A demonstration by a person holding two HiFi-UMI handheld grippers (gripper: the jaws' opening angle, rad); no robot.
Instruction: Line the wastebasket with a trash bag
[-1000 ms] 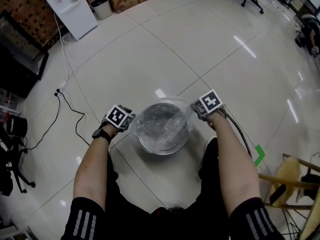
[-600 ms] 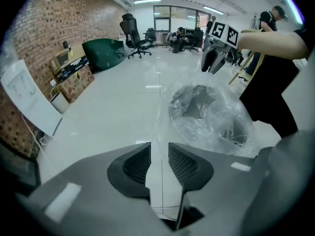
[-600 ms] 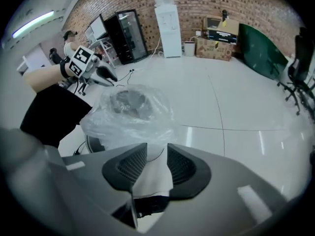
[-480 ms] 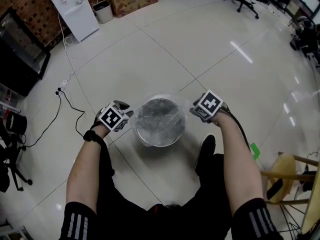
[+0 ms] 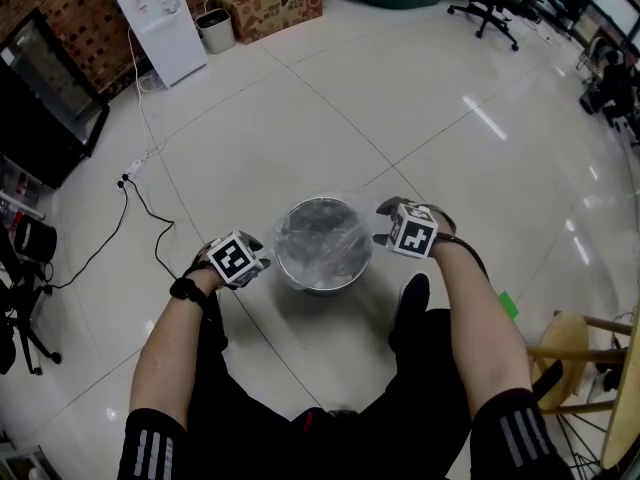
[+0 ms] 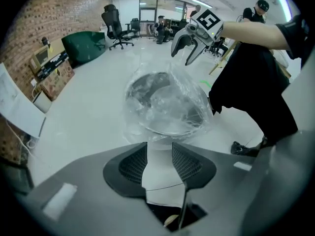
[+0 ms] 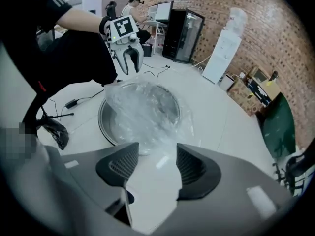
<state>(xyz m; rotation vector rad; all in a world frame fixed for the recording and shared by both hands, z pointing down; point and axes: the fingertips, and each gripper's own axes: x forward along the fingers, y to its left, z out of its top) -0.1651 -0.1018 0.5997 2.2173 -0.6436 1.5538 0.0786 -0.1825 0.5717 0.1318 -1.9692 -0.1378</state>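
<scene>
A round metal wastebasket [image 5: 322, 248] stands on the white tile floor, with a clear trash bag [image 5: 325, 230] crumpled inside it and draped over its rim. My left gripper [image 5: 250, 251] hovers off its left side and my right gripper [image 5: 383, 223] off its right side, both apart from the rim. In the left gripper view the jaws [image 6: 160, 149] have just been opening and only floor shows between them, the bagged basket [image 6: 165, 107] ahead. The right gripper's jaws [image 7: 157, 154] have also just been opening wide, with the bag's loose edge [image 7: 147, 117] just beyond their tips.
My shoe [image 5: 412, 298] stands close to the basket at the right. A cable [image 5: 140, 208] runs over the floor at the left. A water dispenser [image 5: 155, 18], a small bin [image 5: 215, 28] and a cardboard box [image 5: 270, 3] stand far back; a wooden stool [image 5: 590, 358] is at the right.
Both grippers have drawn back from the basket's rim, the left one down and to the left. Their jaws have opened and let go of the bag. The right gripper has rolled.
</scene>
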